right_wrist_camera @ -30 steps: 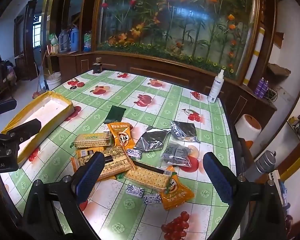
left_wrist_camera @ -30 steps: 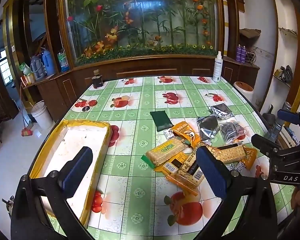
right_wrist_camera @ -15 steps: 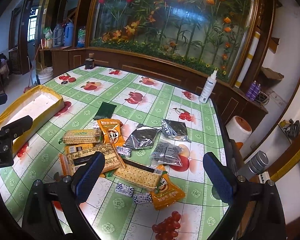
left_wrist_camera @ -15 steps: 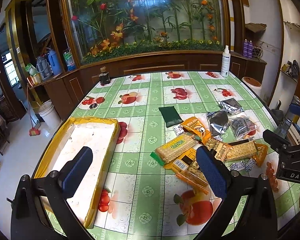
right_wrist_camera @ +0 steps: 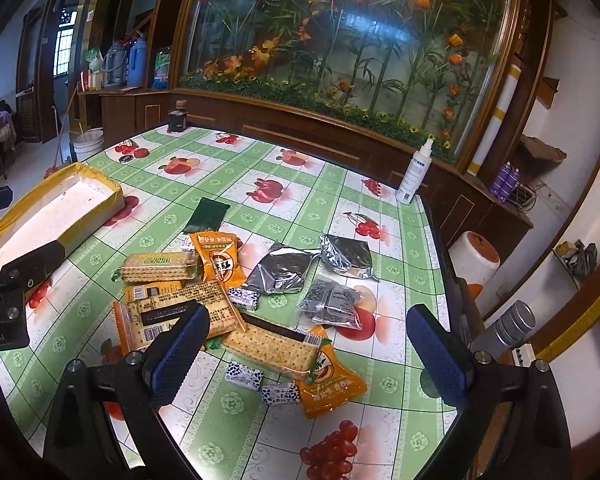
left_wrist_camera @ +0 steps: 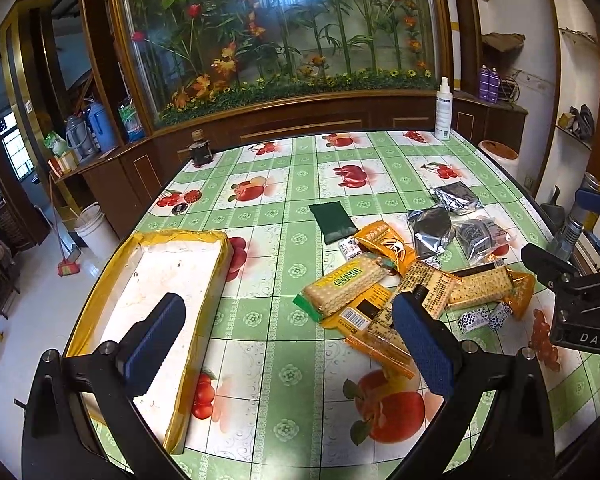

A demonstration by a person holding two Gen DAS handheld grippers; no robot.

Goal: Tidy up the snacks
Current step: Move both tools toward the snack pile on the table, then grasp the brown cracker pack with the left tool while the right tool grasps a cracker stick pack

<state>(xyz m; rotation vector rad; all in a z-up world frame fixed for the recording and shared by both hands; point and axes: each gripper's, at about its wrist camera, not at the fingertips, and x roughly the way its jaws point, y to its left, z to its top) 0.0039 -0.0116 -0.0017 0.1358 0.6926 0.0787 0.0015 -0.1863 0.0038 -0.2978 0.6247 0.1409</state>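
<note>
While both the left tool (left_wrist_camera: pixel 288 336) and right tool (right_wrist_camera: pixel 308 354) hover wide and empty, the snacks (right_wrist_camera: pixel 236 292) lie heaped mid-surface, right of the tray (left_wrist_camera: pixel 156 276); light, crinkly, slippery, crackers probably brittle, so pinch packet edges gently.

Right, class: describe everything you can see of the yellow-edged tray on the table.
The tray is a long, shallow rectangular box, its low walls wrapped in what looks like glossy yellow tape, its floor white and faintly stained. It looks empty and lies flat on the green fruit-print tablecloth near the table's left edge, apart from the snack pile. Nothing visibly touches it but the cloth; the left tongs hang open on the camera side of it.
</note>
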